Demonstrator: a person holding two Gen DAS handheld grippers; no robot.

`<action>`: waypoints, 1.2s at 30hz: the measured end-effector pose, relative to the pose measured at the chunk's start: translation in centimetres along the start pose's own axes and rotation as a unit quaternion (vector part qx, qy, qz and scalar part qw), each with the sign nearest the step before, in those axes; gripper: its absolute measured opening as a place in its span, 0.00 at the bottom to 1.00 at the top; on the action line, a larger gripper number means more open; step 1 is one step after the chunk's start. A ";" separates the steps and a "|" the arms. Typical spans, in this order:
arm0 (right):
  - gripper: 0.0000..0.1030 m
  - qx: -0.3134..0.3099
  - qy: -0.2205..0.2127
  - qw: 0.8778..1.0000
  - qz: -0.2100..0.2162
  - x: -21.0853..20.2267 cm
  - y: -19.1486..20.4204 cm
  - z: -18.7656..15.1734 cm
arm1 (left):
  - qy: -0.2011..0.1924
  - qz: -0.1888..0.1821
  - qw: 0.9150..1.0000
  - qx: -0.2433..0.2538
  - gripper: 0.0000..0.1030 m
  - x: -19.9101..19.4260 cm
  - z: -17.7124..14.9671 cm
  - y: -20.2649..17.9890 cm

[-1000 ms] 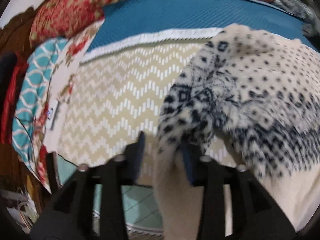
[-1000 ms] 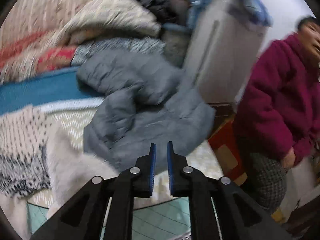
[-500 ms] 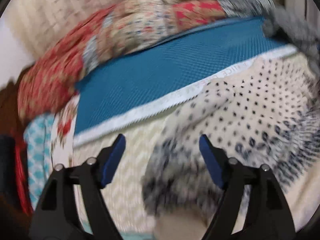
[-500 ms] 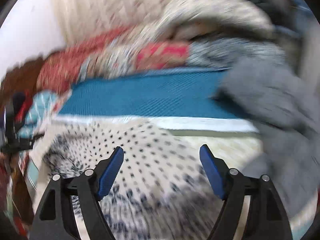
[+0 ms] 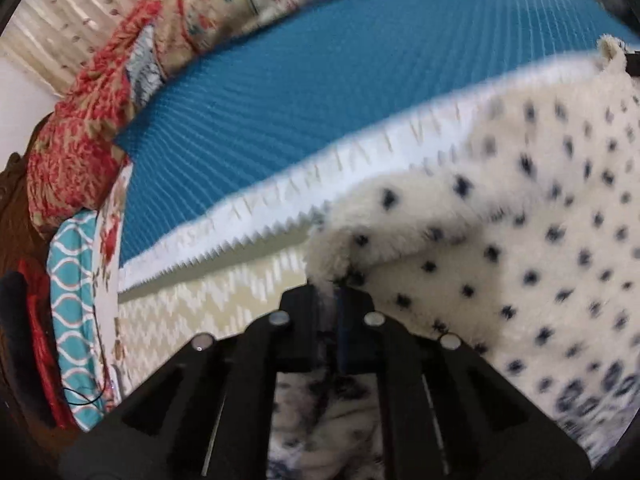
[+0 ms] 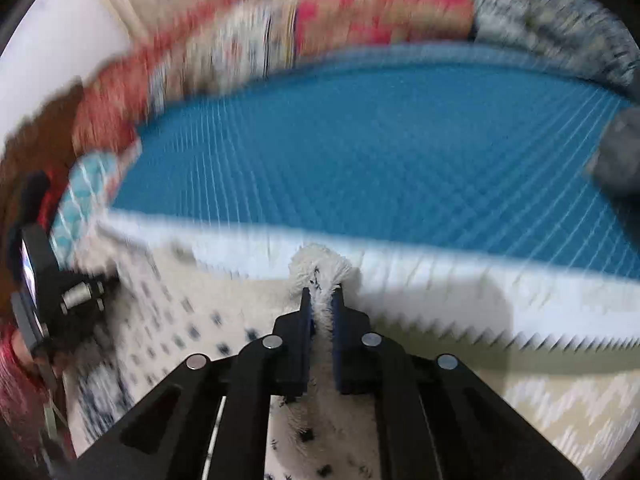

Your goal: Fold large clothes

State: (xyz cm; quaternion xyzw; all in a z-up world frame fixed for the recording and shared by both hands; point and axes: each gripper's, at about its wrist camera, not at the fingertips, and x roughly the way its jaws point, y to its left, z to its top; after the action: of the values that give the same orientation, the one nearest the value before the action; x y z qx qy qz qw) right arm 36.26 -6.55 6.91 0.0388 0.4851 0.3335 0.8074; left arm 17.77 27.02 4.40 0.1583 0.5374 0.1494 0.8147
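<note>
A fluffy cream sweater with dark dots lies on the bed and fills the right of the left wrist view. My left gripper is shut on a folded corner of it; fleece bulges just beyond the pads. In the right wrist view my right gripper has a tuft of the same sweater pinched between its blue pads, and its jaws are closing. More spotted sweater trails off to the left below that gripper. Both grippers point down at the near edge of the blue mat.
The blue ribbed mat has a white border and lies over a beige chevron sheet. Red patterned quilts are heaped along the far side and left. A grey garment sits at the right. A pink-red sleeve shows at lower left.
Half a second ago both grippers stood wide open over the sweater; now both have closed on its edge. The right one swung left, away from the grey coat and the person.
</note>
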 end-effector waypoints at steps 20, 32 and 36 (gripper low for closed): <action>0.63 0.090 -0.104 0.988 0.071 -12.2 1.6 -11.0 | -0.012 0.005 1.000 0.011 0.46 -8.2 -1.4 5.1; 0.67 0.046 0.031 0.998 0.033 -19.0 6.2 -34.4 | 0.069 -0.160 0.973 -0.149 0.73 -14.7 -26.5 5.1; 0.26 0.038 0.054 0.997 0.037 -18.4 7.9 -37.8 | 0.066 -0.201 0.963 -0.168 0.52 -14.6 -29.2 2.1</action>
State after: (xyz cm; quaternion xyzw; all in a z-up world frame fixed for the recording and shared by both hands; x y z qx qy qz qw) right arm -3.91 -20.94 4.02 0.0691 0.5387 0.3463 0.7649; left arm -14.91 25.70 6.51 -0.1023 0.5782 0.0812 0.8054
